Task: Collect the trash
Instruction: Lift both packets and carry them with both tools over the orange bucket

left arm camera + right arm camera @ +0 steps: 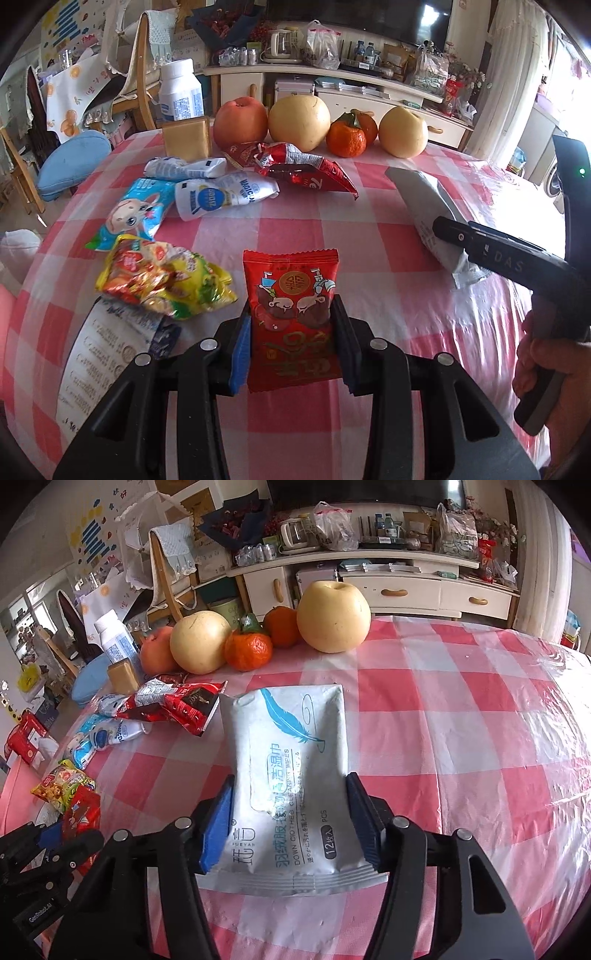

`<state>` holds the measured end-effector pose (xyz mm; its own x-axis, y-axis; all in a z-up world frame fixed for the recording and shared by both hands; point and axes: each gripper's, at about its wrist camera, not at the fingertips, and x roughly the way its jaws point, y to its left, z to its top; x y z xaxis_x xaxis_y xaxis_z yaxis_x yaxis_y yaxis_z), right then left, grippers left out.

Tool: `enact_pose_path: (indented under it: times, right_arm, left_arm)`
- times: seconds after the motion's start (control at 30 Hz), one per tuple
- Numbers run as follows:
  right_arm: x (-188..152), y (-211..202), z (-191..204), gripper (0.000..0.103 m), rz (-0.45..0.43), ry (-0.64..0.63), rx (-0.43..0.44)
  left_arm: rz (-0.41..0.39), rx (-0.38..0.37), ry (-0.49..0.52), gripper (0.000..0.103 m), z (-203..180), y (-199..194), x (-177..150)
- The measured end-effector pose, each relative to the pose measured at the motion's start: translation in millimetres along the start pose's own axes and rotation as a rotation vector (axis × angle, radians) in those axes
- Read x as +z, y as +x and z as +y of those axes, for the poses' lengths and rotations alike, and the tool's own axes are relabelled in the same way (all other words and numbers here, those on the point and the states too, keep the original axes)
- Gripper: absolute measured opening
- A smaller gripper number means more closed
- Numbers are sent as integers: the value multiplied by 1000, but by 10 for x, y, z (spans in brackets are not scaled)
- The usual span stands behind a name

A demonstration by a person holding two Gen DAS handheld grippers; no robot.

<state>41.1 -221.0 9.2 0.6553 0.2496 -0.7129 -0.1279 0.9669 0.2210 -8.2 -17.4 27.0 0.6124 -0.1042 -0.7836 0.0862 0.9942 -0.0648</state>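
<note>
A: Trash is spread over the checked tablecloth [388, 236]. Going left to right, what is seen?

B: At the left, a yellow snack wrapper [166, 282] and a blue cartoon wrapper [136, 214] are seen, with white pouches [221, 195] and a torn red wrapper [306, 171] behind them. None of these is held.

A: And at the left gripper [291, 325]?

B: A red snack packet [291, 317] is gripped between its fingers. The packet's long axis runs straight forward along the fingers, and it appears to be lifted slightly off the cloth.

A: Further right?

B: A white wipes pack [291, 782] is clamped by the right gripper [291, 819], its long axis likewise pointing away from the fingers, its far end tilted upward.

A: What does the coming move turn on?

B: No bin is shown, so the drop-off direction cannot be told. The loose wrappers lie left of both grippers, so the left gripper is judged nearer. The fruit [332, 616] at the back is not trash.
</note>
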Motion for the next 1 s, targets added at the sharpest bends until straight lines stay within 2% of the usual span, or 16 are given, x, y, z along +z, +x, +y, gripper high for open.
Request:
enact_pose_path:
  times: [0.33,0.6,0.83,1.0]
  right_arm:
    - [-63,-213,83,58,-50,-6,2]
    - [-151,-406,211,58,-71,-17,7]
    - [-242,-542,492,58,-82,-55,16]
    - [-341,-570,834,58,-77,-120,24]
  left_arm:
    - [-72,-6,-5,40,258,-353,-190]
    - [-121,-7,-37,40,560,-532,-211]
    - [-170,55,-73,40,964,-652,-137]
    - [-198,112,-100,40,1238,-732,-91]
